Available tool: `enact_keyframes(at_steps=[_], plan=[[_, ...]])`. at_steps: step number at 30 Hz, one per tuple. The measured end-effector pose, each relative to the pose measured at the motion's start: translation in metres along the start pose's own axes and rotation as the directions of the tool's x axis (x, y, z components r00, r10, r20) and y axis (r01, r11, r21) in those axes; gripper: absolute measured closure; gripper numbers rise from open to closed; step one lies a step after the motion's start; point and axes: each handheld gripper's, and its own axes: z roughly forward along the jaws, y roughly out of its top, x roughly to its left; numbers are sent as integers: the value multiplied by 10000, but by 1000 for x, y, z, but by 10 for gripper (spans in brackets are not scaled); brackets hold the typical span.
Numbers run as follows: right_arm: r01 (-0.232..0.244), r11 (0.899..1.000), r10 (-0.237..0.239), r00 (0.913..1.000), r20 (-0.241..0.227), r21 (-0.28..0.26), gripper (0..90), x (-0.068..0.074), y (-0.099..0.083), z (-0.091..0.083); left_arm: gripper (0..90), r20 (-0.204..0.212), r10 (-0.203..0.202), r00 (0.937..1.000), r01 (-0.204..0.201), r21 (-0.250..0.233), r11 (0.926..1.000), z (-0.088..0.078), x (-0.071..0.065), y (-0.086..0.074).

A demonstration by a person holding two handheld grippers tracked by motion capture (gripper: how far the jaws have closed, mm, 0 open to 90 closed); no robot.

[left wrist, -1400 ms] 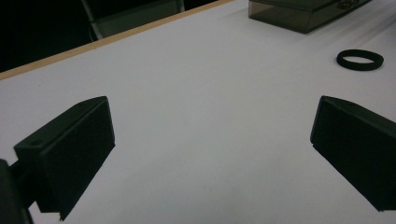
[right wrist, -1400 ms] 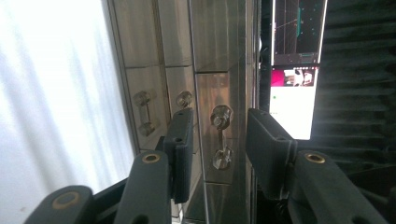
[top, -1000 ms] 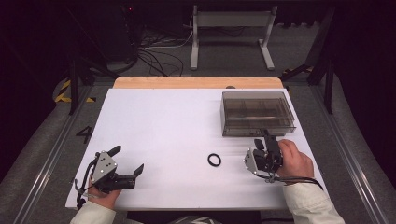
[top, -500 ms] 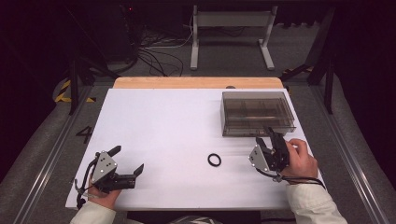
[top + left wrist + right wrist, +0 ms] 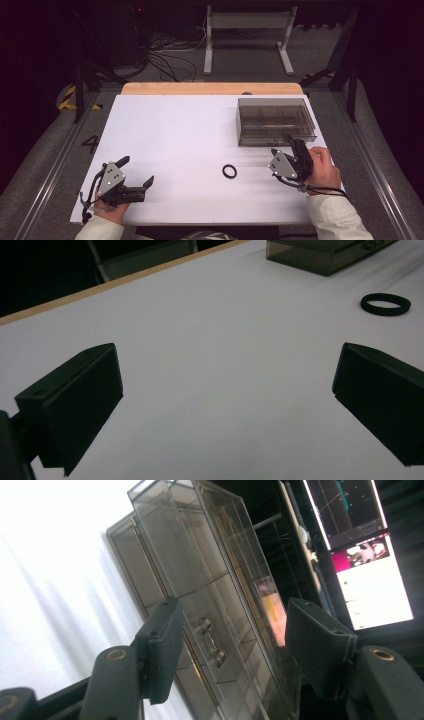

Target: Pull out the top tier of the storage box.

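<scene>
The high view is evenly lit from above: the white table (image 5: 200, 150) is bright while the floor and surroundings fall off into near black. Shadows on the table are soft and short, with faint streaks beside the smoky clear box (image 5: 275, 121). The picture is slightly soft overall. In the left gripper view the tabletop glows pale grey, the black ring (image 5: 385, 304) is fairly sharp, and the near jaws are blurred dark masses. In the right gripper view the table blows out to pure white, lit screens (image 5: 367, 555) glare, and the box shows reflections.
</scene>
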Motion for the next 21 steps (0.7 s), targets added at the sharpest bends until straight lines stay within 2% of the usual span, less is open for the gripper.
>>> enact_keyframes(at_steps=[1, 3, 4, 5, 7, 9, 11, 12, 15, 16, 18, 19, 21], plan=[[-197, 9998, 196, 9998, -68, -54, 406, -1, 0, 0, 5, 2, -4, 10000, 4, 2, 10000, 0, 0, 0], [-212, 9997, 210, 9995, -227, -96, 406, -4, 0, -1, 5, 23, -16, 10000, 16, 17, 10000, 0, 0, 0], [-471, 9988, 466, 9984, -306, -162, 406, -5, 1, -2, 5, 6, 12, 10000, -12, 4, 10000, 0, 0, 0], [-622, 9978, 604, 9959, -677, -240, 406, -10, 1, -3, 5, 7, 18, 10000, -18, 2, 10000, 0, 0, 0], [-726, 9970, 703, 9944, -791, -265, 406, -12, 1, -3, 5, 8, 12, 10000, -12, 2, 10000, 0, 0, 0], [-1020, 9943, 974, 9873, -1257, -302, 406, -18, 1, -4, 5, 19, -5, 10000, 5, 14, 10000, 0, 0, 0], [-1154, 9928, 1104, 9853, -1304, -320, 406, -20, 1, -3, 5, 8, 9, 10000, -9, -2, 10000, 0, 0, 0], [-1487, 9884, 1421, 9770, -1588, -304, 406, -23, 2, -3, 5, 21, -4, 10000, 4, 16, 10000, 0, 0, 0], [-1669, 9855, 1584, 9688, -1908, -294, 406, -27, 2, -2, 5, 2, 7, 10000, -7, -1, 10000, 0, 0, 0], [-1706, 9852, 1629, 9586, -2336, -132, 406, -32, 2, -1, 5, 6, 7, 10000, -7, 3, 10000, 0, 0, 0], [-1840, 9829, 1771, 9527, -2468, -51, 399, -35, 3, 1, 5, 10, 15, 10000, -15, 0, 10000, 0, 0, 0], [-1840, 9829, 1771, 9527, -2468, -51, 399, -35, 3, 1, 5, 10, 15, 10000, -15, 0, 10000, 0, 0, 0], [-1912, 9815, 1847, 9424, -2788, 40, 380, -38, 4, 2, 5, 4, 15, 10000, -15, 5, 10000, 0, 0, 0]])
